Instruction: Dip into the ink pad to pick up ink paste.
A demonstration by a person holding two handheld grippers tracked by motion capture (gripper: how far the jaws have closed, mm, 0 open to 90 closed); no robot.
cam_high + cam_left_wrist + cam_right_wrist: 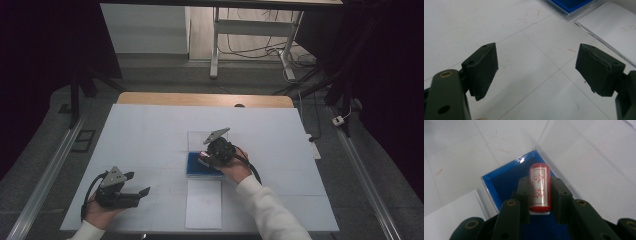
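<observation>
Stamp [539,188], red-capped cylinder with a white label bearing red characters, clamped between the two jaws of the right gripper [540,195], held over the blue ink pad box [499,182]. Lying along the jaws, rounded end pointing away from the camera, flat white base toward it. Seen from the high view, right gripper [212,155] poised above the blue ink pad box [197,167] near the middle of the white table [150,130], clear lid [200,140] of the box flipped open on the far side. Sheet of white paper [204,205] just in front of the box, toward the person, faint red marks on it. Left gripper [134,184] low at the near left of the table, well apart from the box, jaws spread wide with nothing between them. Same gripper [536,67] in its own view: only bare table surface in the gap, corner of the blue box [571,5] and edge of the paper [609,27] farther off
</observation>
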